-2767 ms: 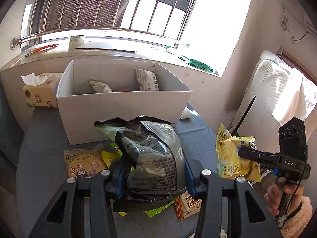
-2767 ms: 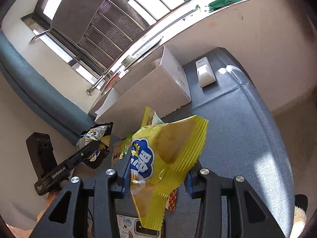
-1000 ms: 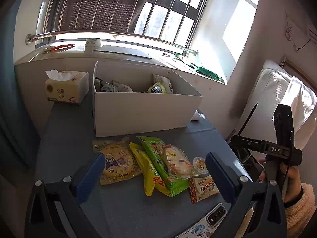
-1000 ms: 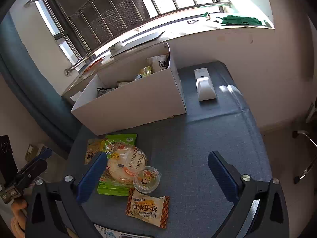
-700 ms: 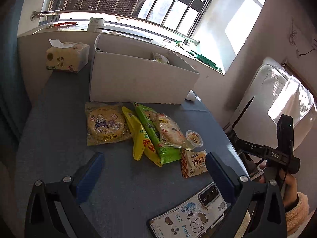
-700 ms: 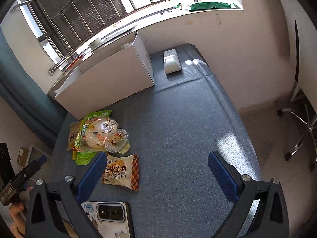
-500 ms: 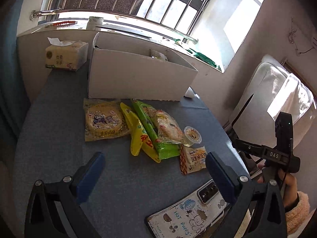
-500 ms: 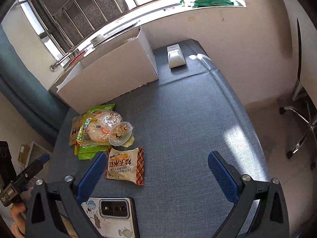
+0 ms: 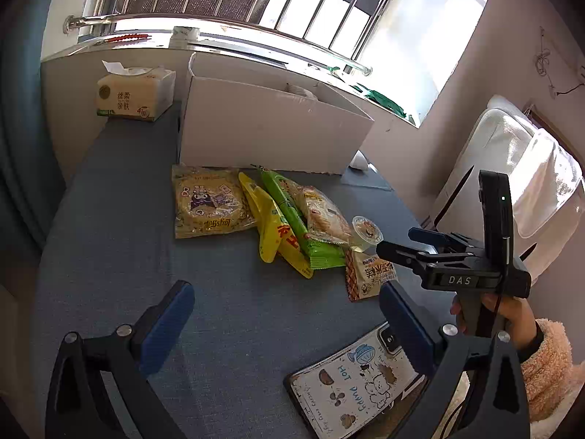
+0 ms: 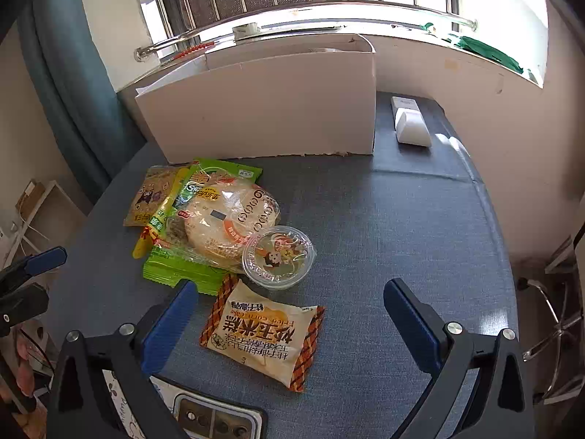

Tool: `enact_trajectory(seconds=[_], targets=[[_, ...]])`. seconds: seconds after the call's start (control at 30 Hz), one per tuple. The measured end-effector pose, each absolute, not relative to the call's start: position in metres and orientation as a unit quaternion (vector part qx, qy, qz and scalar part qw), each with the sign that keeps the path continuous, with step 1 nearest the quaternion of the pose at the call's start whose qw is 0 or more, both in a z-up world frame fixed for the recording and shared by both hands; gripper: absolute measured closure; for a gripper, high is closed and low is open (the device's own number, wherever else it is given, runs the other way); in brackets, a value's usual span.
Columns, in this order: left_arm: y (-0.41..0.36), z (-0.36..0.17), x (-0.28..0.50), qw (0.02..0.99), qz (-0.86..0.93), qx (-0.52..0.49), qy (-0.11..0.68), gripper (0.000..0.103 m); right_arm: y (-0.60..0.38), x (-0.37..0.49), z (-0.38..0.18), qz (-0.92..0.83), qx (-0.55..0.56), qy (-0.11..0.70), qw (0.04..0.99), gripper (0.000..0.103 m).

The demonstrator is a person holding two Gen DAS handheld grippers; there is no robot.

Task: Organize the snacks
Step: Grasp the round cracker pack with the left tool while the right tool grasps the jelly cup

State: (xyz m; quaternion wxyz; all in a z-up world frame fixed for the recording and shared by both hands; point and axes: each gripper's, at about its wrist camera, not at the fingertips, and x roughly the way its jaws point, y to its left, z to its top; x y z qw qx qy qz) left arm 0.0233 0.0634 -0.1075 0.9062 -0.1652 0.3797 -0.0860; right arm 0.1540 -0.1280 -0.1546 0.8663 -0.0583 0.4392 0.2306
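Centrally, the blue-grey table (image 10: 402, 219) carries the white box (image 10: 263, 117) at its far edge, then the pile of snack packets (image 10: 204, 216) before it, the corn-cake packet (image 10: 263, 333) between the spread, empty right gripper (image 10: 290, 314) fingers, and the equally spread, empty left gripper (image 9: 285, 323).

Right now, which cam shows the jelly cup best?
Right wrist: the jelly cup sits near centre, lid picture clear, leaning on the bread pack. Left wrist shows it small and side-on, just beyond the right gripper.
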Motion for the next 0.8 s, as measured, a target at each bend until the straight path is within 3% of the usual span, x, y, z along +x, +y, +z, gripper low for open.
enact_trajectory(seconds=[0.23, 0.27, 0.33, 0.37, 0.57, 0.8], targets=[[0.072, -0.118, 0.022, 0.901, -0.072, -0.173, 0.392, 0.000, -0.118, 0.181, -0.167, 0.254, -0.056, 0.454, 0.852, 0.004], [0.072, -0.120, 0.023, 0.900, -0.070, -0.175, 0.394, 0.000, -0.118, 0.184, -0.168, 0.259, -0.054, 0.456, 0.850, 0.009], [0.074, -0.123, 0.025, 0.896, -0.068, -0.179, 0.399, 0.000, -0.114, 0.186, -0.170, 0.280, -0.053, 0.459, 0.841, 0.050], [0.074, -0.124, 0.025, 0.895, -0.067, -0.181, 0.401, 0.000, -0.111, 0.184, -0.171, 0.282, -0.056, 0.460, 0.840, 0.055], [0.079, -0.128, 0.030, 0.893, -0.062, -0.185, 0.405, 0.000, -0.112, 0.166, -0.162, 0.288, -0.072, 0.441, 0.847, 0.055], [0.084, -0.127, 0.067, 0.900, -0.051, -0.133, 0.412, 0.000, -0.145, 0.150, -0.144, 0.296, 0.005, 0.437, 0.849, 0.055]])
